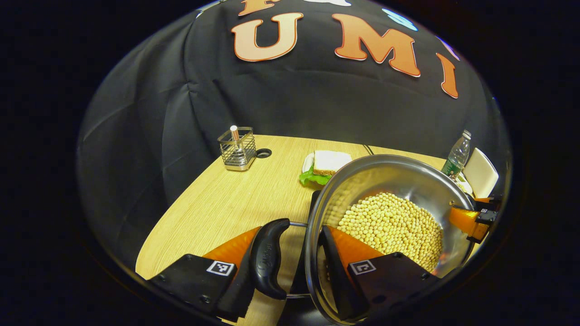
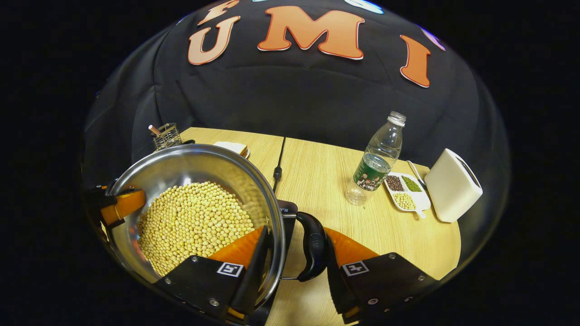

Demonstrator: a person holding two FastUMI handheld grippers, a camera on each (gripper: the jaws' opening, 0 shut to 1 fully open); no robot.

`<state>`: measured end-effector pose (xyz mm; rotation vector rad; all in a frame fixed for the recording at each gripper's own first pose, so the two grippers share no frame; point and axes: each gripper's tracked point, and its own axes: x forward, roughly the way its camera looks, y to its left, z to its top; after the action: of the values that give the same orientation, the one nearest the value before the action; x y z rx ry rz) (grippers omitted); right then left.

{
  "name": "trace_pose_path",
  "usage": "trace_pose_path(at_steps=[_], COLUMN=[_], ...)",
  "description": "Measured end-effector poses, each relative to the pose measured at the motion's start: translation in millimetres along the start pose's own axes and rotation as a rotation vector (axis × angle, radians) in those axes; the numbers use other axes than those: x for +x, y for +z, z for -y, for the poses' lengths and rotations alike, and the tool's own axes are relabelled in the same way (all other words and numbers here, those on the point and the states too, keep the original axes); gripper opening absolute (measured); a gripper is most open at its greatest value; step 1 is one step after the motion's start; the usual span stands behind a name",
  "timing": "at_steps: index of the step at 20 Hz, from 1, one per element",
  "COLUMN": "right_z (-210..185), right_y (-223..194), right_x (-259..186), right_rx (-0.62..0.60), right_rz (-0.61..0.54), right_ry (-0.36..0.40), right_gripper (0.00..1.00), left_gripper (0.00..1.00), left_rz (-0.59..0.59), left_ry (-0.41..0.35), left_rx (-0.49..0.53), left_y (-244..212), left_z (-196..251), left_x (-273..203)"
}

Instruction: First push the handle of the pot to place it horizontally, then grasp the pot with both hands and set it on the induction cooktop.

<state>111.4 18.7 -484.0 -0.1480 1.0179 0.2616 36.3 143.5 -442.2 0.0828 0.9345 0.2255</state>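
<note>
Left gripper (image 1: 290,267) straddles pot (image 1: 389,181) rim and handle (image 1: 268,258), one finger inside among the soybeans (image 1: 394,228); right gripper (image 2: 290,267) mirrors it. Both jaws narrow, clamped. Pot sits over the dark cooktop (image 2: 286,209). Judgement: keep both sides level, lower evenly. Hands oppose across the pot.
</note>
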Motion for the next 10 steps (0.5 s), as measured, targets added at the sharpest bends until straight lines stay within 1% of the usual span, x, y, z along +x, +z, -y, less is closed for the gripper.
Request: trace_pose_path(at_steps=[1, 2, 4, 5, 6, 7, 8, 9, 10], right_z=[0, -1, -1, -3, -3, -4, -6, -7, -7], right_y=[1, 1, 0, 0, 3, 2, 2, 6, 13], right_x=[1, 0, 1, 2, 2, 1, -3, -6, -12], right_rx=[0.008, 0.013, 0.007, -0.007, -0.024, -0.043, -0.049, -0.041, -0.027], right_rz=[-0.005, -0.007, -0.012, -0.013, 0.000, -0.005, -0.002, 0.012, 0.033], right_ry=[0.001, 0.002, 0.000, -0.003, -0.014, -0.016, -0.012, -0.005, 0.006], right_gripper=[0.65, 0.64, 0.64, 0.67, 0.69, 0.73, 0.75, 0.81, 0.83], left_gripper=[0.77, 0.75, 0.79, 0.81, 0.84, 0.86, 0.89, 0.90, 0.90], left_rz=[-0.001, -0.009, -0.017, -0.026, -0.029, -0.017, -0.004, 0.022, 0.056], left_ry=[-0.002, 0.001, 0.006, 0.014, 0.021, 0.028, 0.041, 0.051, 0.059], left_rx=[0.000, 0.000, -0.001, 0.000, -0.008, -0.004, 0.004, 0.018, 0.026], left_y=[0, -3, -5, -7, -7, -3, 2, 11, 23], left_z=[-1, -1, 0, -1, 0, 0, -1, -1, -1], left_x=[2, 3, 6, 11, 13, 12, 4, -4, -14])
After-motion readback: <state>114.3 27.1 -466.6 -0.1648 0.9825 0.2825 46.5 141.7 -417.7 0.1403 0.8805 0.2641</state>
